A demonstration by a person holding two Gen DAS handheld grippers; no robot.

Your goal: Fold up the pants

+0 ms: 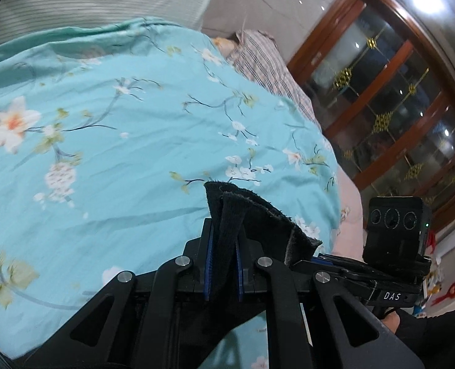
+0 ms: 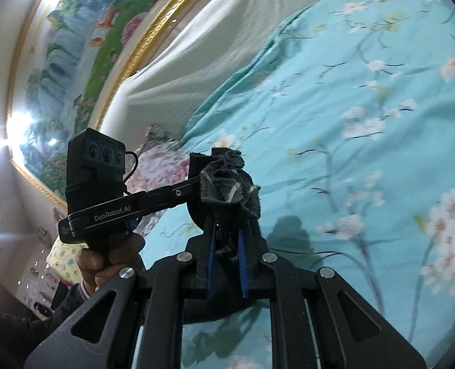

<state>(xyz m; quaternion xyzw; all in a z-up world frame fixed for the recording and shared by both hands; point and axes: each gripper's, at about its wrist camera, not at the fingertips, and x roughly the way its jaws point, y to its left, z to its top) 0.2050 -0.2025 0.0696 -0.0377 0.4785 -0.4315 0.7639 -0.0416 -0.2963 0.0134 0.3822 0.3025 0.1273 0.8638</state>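
Observation:
The pants are dark, almost black fabric. In the left wrist view my left gripper (image 1: pixel 224 246) is shut on a folded edge of the pants (image 1: pixel 252 212), held above the bed; the right gripper (image 1: pixel 344 269) shows at the right, gripping the same cloth. In the right wrist view my right gripper (image 2: pixel 227 240) is shut on a bunched edge of the pants (image 2: pixel 227 181), with the left gripper (image 2: pixel 193 190) close on the left, clamped on the same fabric. The rest of the pants hangs below, hidden by the grippers.
A bed with a turquoise floral cover (image 1: pixel 119 117) lies under both grippers. A white ribbed pillow (image 2: pixel 221 40) and a striped cloth (image 1: pixel 264 58) lie at its far end. A wooden glass cabinet (image 1: pixel 390 92) and a gold-framed painting (image 2: pixel 83 49) stand beside the bed.

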